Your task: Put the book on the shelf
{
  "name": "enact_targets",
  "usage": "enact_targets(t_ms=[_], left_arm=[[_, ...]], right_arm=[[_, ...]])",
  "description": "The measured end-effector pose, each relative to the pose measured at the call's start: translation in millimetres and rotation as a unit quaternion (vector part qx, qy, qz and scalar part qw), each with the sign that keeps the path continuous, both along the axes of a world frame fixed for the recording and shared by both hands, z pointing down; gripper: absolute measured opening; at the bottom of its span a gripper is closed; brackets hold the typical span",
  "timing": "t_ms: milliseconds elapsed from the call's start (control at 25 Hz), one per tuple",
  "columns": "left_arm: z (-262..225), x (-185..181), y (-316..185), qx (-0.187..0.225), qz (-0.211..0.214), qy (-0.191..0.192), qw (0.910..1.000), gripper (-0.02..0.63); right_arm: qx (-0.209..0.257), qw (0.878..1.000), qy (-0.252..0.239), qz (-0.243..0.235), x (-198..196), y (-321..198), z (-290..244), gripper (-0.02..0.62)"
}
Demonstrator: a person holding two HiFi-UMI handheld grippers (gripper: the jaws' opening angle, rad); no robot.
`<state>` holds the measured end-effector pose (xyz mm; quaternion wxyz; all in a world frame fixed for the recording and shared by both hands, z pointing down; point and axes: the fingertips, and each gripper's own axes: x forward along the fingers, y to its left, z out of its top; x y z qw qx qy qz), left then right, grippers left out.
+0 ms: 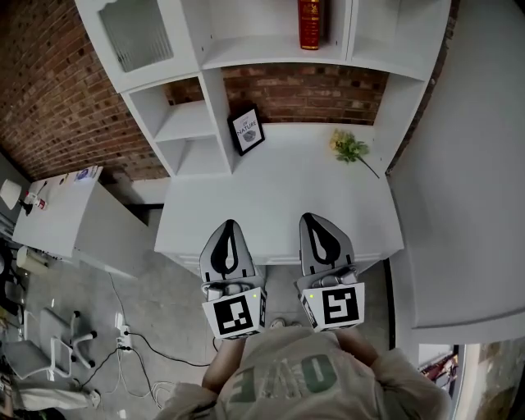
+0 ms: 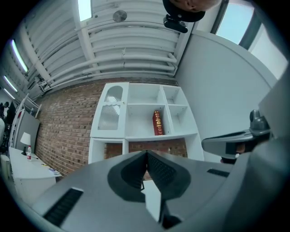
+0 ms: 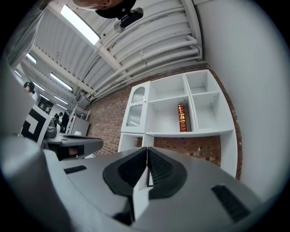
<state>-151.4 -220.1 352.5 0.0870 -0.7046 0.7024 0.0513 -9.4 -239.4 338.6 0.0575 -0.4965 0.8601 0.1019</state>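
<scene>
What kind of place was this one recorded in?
Probably a staged study corner inside a workshop or lab hall: a white shelf unit holding a red book against a brick wall, under a bare industrial ceiling, with a power strip on the concrete floor.

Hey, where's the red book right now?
The red, gold-banded book stands upright in the middle compartment of the white shelf unit, at the head view's top, above the white desk.

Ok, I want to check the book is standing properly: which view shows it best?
The right gripper view: the whole red book stands upright on the shelf. The left gripper view shows it whole but slightly smaller; the head view crops its top.
</scene>
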Motion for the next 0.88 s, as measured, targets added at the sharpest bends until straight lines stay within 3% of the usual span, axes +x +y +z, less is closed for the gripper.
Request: enact_targets(t_ms=[440,680,880], left_arm=[[5.6,11.1,-2.1,-0.014,0.027,0.018,0.9994,0.014],[3.9,23.9,-1.8,-0.012,0.029,-0.019,0.9993,0.014],[13.3,31.1,-3.1,-0.031,0.041,-0.016,0.9985,0.014]], right_arm=[[0.001,1.0,0.005,0.017,8.9,5.9,0.6,0.017],[-0.004,1.0,0.002,0.026,16.6,8.2,1.9,0.015],[-0.013,1.0,-0.003,0.028,23.4,6.4,4.3,0.015]])
